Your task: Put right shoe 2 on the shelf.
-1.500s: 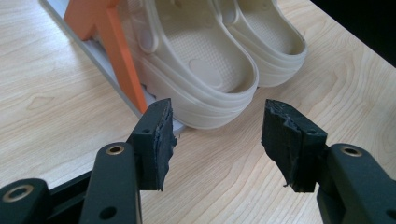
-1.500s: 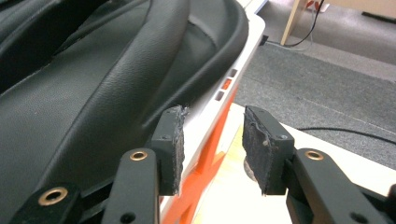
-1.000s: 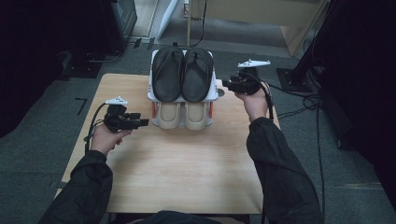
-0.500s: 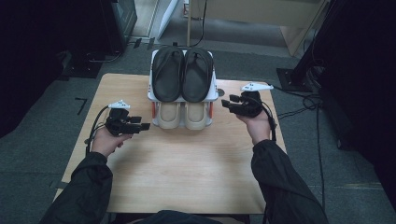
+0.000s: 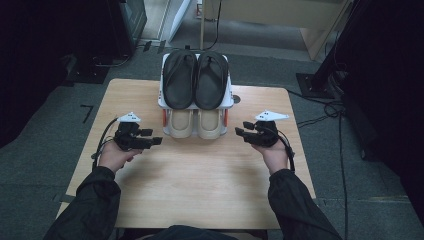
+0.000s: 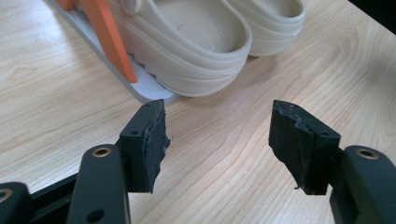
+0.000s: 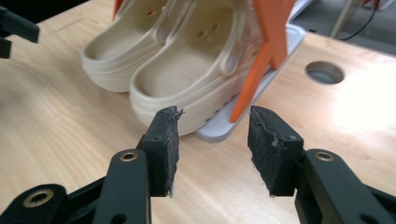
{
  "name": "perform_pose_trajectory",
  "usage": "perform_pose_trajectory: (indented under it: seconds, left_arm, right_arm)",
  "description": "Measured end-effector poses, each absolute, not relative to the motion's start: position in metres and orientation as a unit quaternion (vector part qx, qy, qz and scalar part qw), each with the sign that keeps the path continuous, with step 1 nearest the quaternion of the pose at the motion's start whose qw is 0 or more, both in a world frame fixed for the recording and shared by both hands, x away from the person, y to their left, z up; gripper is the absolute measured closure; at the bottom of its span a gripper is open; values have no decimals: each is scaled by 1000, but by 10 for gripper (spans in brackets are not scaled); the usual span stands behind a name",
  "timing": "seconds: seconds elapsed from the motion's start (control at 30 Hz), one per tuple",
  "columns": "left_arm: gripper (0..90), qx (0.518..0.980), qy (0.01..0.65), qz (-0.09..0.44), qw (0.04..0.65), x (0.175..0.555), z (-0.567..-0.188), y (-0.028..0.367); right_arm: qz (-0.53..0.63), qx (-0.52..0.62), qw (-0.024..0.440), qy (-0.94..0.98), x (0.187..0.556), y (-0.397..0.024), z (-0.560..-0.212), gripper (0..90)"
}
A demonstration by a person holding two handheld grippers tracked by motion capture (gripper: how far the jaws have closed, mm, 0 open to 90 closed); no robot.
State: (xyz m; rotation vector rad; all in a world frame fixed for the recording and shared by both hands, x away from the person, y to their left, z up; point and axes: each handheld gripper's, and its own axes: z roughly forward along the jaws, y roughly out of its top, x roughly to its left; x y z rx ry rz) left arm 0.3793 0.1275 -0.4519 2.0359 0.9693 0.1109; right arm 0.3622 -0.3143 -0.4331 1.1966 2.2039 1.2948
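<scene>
Two grippers, two pairs of shoes, one rack, one table: I list them view by view.

High view. Item one, the wooden table [image 5: 200,190], its near edge crossed by both dark sleeves. Item two, a white shoe rack [image 5: 196,102] standing at the middle of the far edge, with black sandals [image 5: 196,79] on its upper tier and beige clogs [image 5: 196,123] on its lower tier, heels toward me. Item three, my left gripper [image 5: 154,139], held in the left hand [image 5: 116,156] near the left edge, forearm running up from the near left corner, jaws pointing level toward the rack's left side and stopping short of it. Item four, my right gripper [image 5: 242,131], held in the right hand [image 5: 274,152] near the right edge, mirrored, jaws aimed at the rack's right side, apart from it.

Left gripper view. I see the jaws spread wide with bare table between them; they have just been opening, and they grip nothing. The nearer beige clog sits ahead on the rack's grey base beside an orange strut [image 6: 112,42].

Right gripper view. I see the jaws parted moderately, nothing between the pads, low over the table. The clogs lie just ahead, with a round hole [image 7: 324,72] in the table at the right.
</scene>
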Motion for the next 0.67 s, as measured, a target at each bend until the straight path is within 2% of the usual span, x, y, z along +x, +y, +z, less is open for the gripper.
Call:
perform_pose_trajectory:
  seconds: [0.43, 0.57, 0.67]
  left_arm:
    - [347, 818, 367, 55, 440, 365, -447, 124]
    - [327, 821, 360, 55, 441, 365, -447, 121]
    - [349, 821, 363, 44, 439, 366, -455, 120]
  right_arm:
    - [450, 394, 140, 789, 329, -308, -457, 532]
    - [452, 396, 141, 787, 326, -311, -460, 480]
    - [450, 401, 139, 786, 326, -314, -460, 407]
